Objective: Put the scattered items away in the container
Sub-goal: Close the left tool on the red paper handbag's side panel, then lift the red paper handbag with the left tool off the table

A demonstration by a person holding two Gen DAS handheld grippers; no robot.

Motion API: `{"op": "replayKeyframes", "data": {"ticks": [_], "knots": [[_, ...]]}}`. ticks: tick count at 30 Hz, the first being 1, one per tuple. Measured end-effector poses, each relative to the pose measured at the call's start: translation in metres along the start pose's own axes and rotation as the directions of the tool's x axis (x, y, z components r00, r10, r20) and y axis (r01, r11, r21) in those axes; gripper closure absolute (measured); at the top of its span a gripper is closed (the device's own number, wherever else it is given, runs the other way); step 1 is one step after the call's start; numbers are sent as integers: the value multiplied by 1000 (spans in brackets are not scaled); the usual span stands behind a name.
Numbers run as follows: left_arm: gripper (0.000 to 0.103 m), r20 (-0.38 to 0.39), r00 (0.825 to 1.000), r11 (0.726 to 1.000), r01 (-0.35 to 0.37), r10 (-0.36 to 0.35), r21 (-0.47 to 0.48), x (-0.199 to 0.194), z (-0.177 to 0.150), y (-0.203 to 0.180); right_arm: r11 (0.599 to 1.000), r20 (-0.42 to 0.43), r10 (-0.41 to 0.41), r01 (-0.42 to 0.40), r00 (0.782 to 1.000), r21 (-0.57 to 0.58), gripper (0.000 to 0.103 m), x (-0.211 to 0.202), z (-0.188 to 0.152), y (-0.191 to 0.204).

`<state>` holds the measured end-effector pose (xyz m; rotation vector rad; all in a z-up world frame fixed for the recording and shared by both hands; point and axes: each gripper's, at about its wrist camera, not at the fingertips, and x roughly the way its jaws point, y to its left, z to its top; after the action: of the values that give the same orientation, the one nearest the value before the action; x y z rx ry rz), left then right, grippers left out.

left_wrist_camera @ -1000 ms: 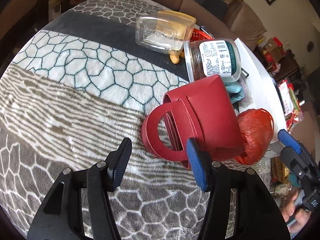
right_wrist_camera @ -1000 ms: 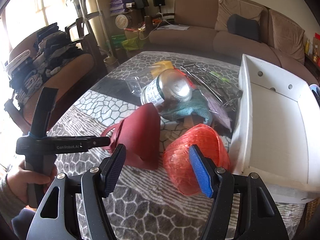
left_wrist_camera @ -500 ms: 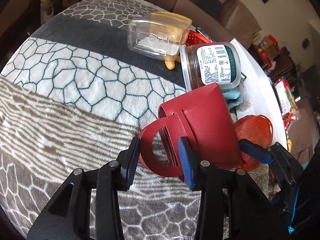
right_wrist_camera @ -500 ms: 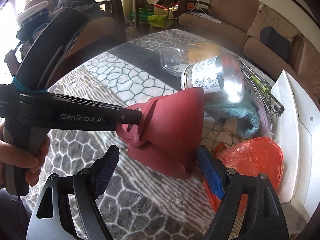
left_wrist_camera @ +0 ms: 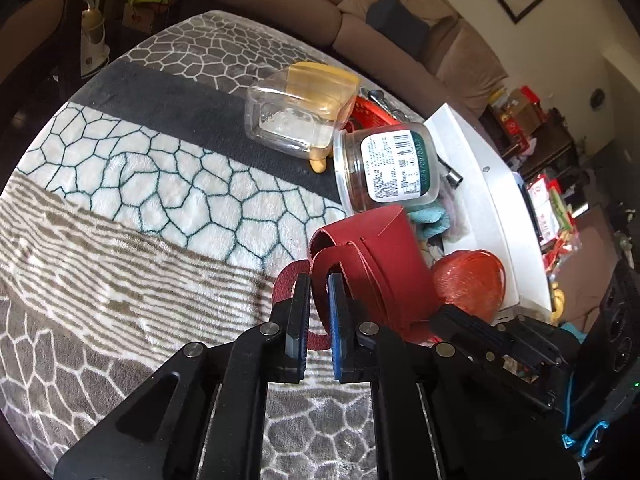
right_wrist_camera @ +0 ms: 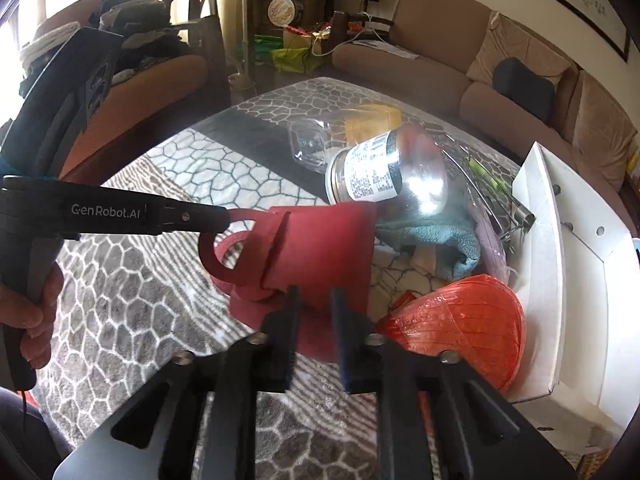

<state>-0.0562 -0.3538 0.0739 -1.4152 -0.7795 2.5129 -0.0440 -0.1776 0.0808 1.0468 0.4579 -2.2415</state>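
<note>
Left wrist view: the left tool [left_wrist_camera: 318,316] has just closed narrow on the round handle of the red leather pouch [left_wrist_camera: 376,264], lifting it off the blanketed bench [left_wrist_camera: 140,208] beside the white container [left_wrist_camera: 484,200]. Right wrist view: the right tool [right_wrist_camera: 314,332] has just closed on the pouch's lower edge; the container's rim stands just right of the pouch, its inside open and roomy.
</note>
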Motion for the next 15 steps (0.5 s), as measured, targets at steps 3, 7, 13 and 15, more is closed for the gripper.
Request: {"op": "replayKeyframes", "data": {"ticks": [3, 7, 13, 15], "knots": [[95, 1, 1000, 1000, 5, -5, 24, -8, 3, -15, 999, 3, 37, -37, 999, 28, 98, -6, 6, 5], [95, -11, 1000, 998, -6, 7, 63, -3, 3, -34, 997, 6, 58, -58, 998, 54, 96, -16, 5, 11], [90, -6, 999, 998, -48, 48, 36, 1, -5, -16, 999, 38, -18, 16, 999, 46, 46, -38, -13, -6], [54, -21, 998, 998, -67, 67, -3, 4, -10, 4, 999, 27, -7, 6, 1000, 39, 45, -39, -19, -16]]}}
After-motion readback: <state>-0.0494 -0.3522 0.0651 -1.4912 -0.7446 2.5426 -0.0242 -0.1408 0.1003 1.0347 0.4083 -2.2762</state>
